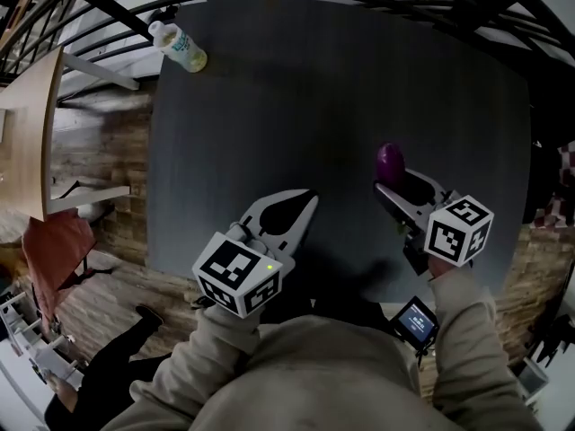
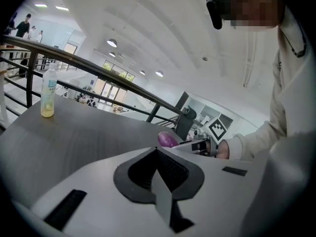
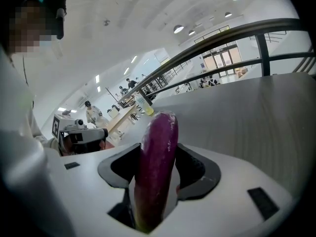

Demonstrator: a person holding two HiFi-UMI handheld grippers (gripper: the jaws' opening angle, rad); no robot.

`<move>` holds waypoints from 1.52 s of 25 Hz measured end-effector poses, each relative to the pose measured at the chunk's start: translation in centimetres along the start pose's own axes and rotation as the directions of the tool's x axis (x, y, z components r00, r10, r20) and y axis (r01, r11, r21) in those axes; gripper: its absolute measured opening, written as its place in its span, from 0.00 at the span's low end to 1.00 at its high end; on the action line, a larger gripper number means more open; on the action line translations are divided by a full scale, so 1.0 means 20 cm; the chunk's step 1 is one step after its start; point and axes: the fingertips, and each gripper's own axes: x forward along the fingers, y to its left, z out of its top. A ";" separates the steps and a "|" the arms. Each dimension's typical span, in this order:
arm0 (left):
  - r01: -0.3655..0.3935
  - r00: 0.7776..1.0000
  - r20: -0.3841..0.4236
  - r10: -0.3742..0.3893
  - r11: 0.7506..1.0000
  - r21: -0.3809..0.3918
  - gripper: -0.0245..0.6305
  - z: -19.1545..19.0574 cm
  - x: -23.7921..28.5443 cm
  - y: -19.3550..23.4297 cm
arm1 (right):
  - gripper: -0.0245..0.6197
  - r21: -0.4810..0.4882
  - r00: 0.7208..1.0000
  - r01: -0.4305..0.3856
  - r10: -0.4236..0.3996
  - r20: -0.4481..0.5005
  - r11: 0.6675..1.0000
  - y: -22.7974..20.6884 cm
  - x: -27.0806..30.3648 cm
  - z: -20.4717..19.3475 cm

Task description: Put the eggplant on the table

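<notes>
My left hand-held gripper (image 1: 302, 203) is closed tight with nothing in it. My right hand-held gripper (image 1: 401, 183) squeezes the purple eggplant (image 3: 157, 167), which sticks out past the jaws over the dark surface (image 1: 269, 106). At the far corner stands a bottle (image 1: 180, 48).

- A clear bottle (image 2: 48, 93) with a white cap stands upright. It has a little yellow drink at the bottom.
- A dark metal railing (image 3: 266, 27) runs behind it.
- A light wooden table (image 1: 27, 142) is off to the left.
- A small lit screen (image 1: 417, 321) glows blue.
- Round ceiling lights (image 2: 112, 43) shine above.
- People (image 3: 90, 111) stand far off.
</notes>
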 end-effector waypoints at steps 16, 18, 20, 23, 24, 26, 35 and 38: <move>-0.022 1.000 0.001 0.022 0.998 -0.062 0.04 -0.15 -0.11 0.04 | 0.39 -0.004 0.997 0.002 -0.003 -0.071 1.000 -0.07 0.13 -0.14; -0.030 1.000 -0.002 0.030 0.997 -0.069 0.04 -0.17 -0.13 0.06 | 0.39 -0.005 0.997 0.009 -0.009 -0.082 1.000 -0.08 0.15 -0.16; -0.036 0.999 -0.001 0.036 0.997 -0.074 0.04 -0.17 -0.13 0.07 | 0.39 -0.007 0.996 0.015 -0.016 -0.089 1.000 -0.09 0.17 -0.17; -0.041 0.999 -0.001 0.041 0.996 -0.085 0.04 -0.20 -0.15 0.09 | 0.39 -0.002 0.995 0.021 -0.021 -0.094 1.000 -0.11 0.21 -0.18; -0.042 0.999 -0.002 0.042 0.995 -0.090 0.04 -0.21 -0.15 0.09 | 0.39 -0.001 0.995 0.025 -0.025 -0.096 1.000 -0.12 0.22 -0.19; -0.045 0.999 -0.005 0.044 0.994 -0.098 0.04 -0.22 -0.15 0.10 | 0.39 -0.001 0.994 0.034 -0.034 -0.099 0.999 -0.14 0.23 -0.19; -0.041 0.999 -0.016 0.039 0.992 -0.121 0.04 -0.28 -0.09 0.16 | 0.39 -0.013 0.990 0.061 -0.062 -0.126 0.998 -0.18 0.32 -0.22; -0.030 0.999 -0.023 0.027 0.992 -0.123 0.04 -0.28 -0.05 0.17 | 0.39 -0.012 0.989 0.070 -0.071 -0.132 0.997 -0.19 0.34 -0.22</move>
